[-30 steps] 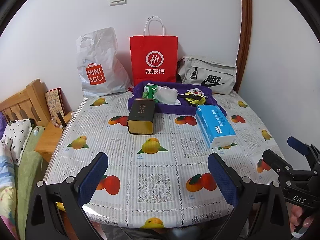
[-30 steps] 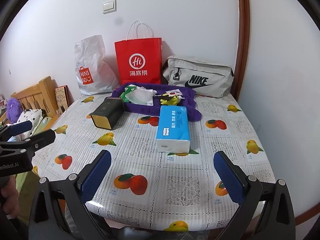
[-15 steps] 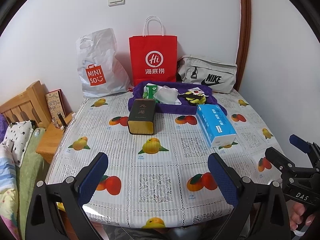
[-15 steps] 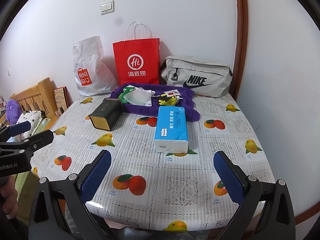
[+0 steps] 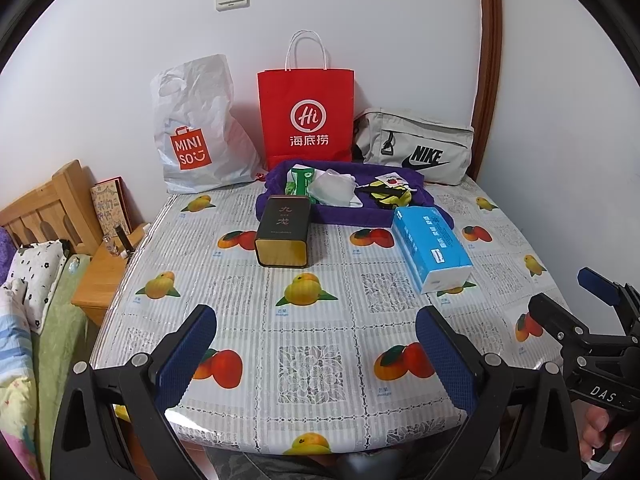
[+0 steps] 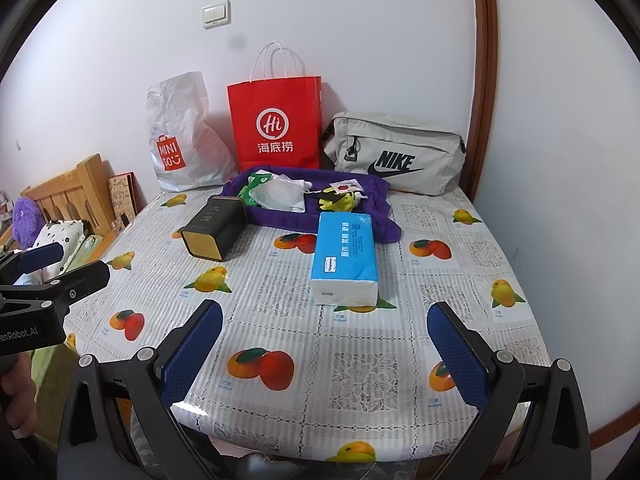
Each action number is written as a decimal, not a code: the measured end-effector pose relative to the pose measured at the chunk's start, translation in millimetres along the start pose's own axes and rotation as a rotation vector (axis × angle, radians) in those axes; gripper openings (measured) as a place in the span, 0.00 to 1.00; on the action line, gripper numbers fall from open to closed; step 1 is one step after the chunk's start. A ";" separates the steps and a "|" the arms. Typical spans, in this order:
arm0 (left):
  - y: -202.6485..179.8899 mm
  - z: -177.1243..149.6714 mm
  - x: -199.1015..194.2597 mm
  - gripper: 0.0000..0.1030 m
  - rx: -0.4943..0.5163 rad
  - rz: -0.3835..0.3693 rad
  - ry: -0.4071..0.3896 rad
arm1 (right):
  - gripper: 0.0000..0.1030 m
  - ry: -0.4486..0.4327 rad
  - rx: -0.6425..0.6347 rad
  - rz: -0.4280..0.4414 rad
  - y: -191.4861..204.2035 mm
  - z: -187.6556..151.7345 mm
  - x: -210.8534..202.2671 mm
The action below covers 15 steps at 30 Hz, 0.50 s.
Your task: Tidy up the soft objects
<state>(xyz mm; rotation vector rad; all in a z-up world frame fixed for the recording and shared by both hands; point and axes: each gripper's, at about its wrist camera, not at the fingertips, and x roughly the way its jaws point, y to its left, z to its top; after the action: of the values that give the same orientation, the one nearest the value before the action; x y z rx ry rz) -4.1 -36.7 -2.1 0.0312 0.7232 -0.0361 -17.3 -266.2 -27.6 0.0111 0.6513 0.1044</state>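
A blue tissue pack lies on the fruit-print table, right of a black-and-gold tin on its side. Behind them a purple towel carries a white mask, a green packet and a yellow-black soft item. My left gripper hovers open over the near table edge. My right gripper is open too, in front of the tissue pack, and shows at the right in the left wrist view.
A white Miniso bag, a red paper bag and a grey Nike bag stand against the back wall. A wooden headboard, a bedside stand and bedding sit left of the table. A wall is close on the right.
Both grippers have drifted slightly; the scene sits a touch lower and farther in the views. Nothing on the table has moved and both grippers stay open.
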 end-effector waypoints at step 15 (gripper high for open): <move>1.7 -0.8 -0.2 0.98 -0.003 0.002 0.002 | 0.98 0.003 -0.012 0.009 4.4 -0.1 0.3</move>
<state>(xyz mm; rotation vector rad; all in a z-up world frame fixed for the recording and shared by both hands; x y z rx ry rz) -4.7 -35.0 -2.5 0.0296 0.7248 -0.0331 -17.6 -261.8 -27.7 0.0019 0.6533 0.1166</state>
